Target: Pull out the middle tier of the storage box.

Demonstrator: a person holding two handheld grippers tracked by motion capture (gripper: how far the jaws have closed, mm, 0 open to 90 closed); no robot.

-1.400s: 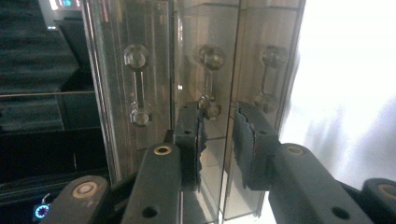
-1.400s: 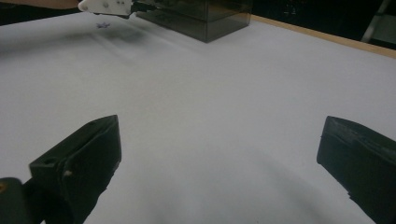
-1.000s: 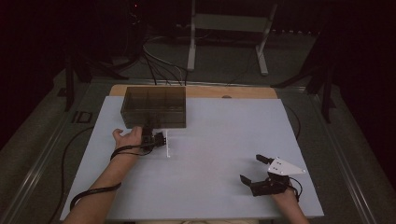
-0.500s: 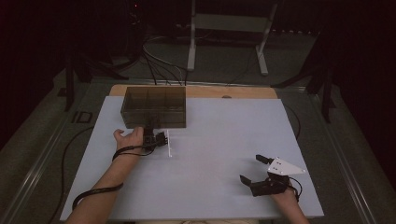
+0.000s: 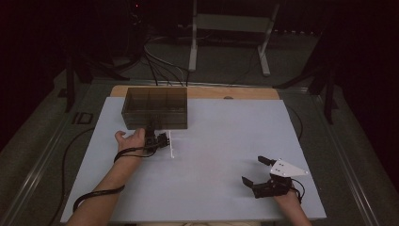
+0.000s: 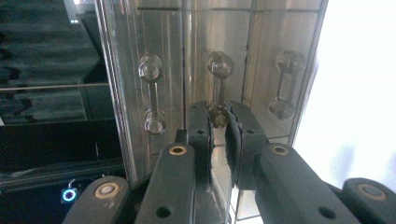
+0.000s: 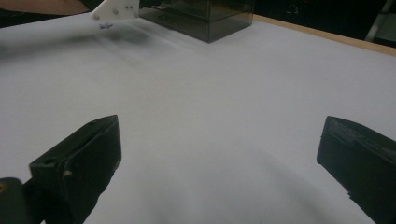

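While the white counter (image 5: 226, 155) spreads wide under both arms, all the work sits at its far left, where a smoky clear box (image 5: 155, 107) with three drawers stands at the far edge. Up against its front goes the left gripper (image 6: 219, 122), turned on its side so its jaws line up with the middle drawer's clear handle (image 6: 218, 86). Those jaws have just been closing, and they now pinch the near knob of that handle, a grip that looks set for pulling the drawer out. Over at the near right, the right gripper (image 5: 258, 172) rests low on the counter, jaws wide apart and holding nothing, apparently just waiting.
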